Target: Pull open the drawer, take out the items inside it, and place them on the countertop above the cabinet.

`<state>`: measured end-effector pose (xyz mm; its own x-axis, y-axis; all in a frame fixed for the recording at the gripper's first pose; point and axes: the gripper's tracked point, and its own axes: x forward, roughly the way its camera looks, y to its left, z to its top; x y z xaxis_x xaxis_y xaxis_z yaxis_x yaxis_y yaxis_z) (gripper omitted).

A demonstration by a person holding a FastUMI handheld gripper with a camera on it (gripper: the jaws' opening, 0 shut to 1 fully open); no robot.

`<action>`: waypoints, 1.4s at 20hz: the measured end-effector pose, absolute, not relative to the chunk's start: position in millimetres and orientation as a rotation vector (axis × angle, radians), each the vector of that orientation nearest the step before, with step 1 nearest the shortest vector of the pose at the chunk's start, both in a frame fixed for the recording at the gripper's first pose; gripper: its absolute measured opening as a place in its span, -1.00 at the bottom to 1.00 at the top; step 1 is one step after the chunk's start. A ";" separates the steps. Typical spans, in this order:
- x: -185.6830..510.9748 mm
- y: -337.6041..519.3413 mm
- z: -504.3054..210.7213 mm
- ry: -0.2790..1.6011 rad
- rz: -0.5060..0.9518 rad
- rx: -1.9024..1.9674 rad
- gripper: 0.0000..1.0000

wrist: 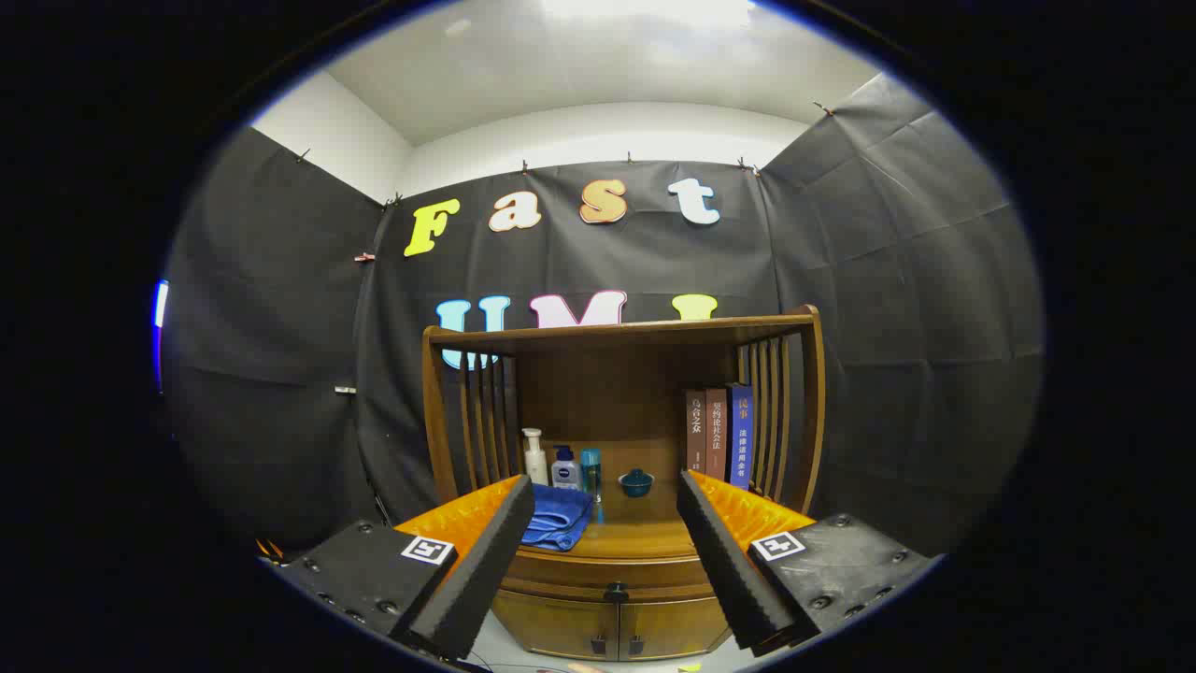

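Observation:
A brown wooden cabinet (617,393) stands ahead of me, with slatted sides and a top shelf. Its drawer (612,572) sits shut under the countertop (645,537), with a small dark knob (616,592) at its middle. My gripper (607,491) is open, its fingers spread wide and held well back from the cabinet. The knob lies between and below the fingertips. Nothing is between the fingers. What the drawer holds is hidden.
On the countertop lie a folded blue towel (559,517), a white pump bottle (534,457), two smaller bottles (566,469) and a small teal bowl (636,482). Three books (719,435) stand at the right. Two lower doors (612,628) sit beneath the drawer.

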<state>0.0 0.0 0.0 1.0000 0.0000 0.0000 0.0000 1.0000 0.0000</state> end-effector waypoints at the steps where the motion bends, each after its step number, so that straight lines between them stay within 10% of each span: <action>1: 0.8 0.4 -1.2 0.003 0.001 -0.003 0.99; 28: 12.6 -4.9 -18.4 0.053 -0.013 -0.007 0.99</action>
<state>12.6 -4.9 -18.4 0.9985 -0.0130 -0.0530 0.0126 0.9999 -0.0073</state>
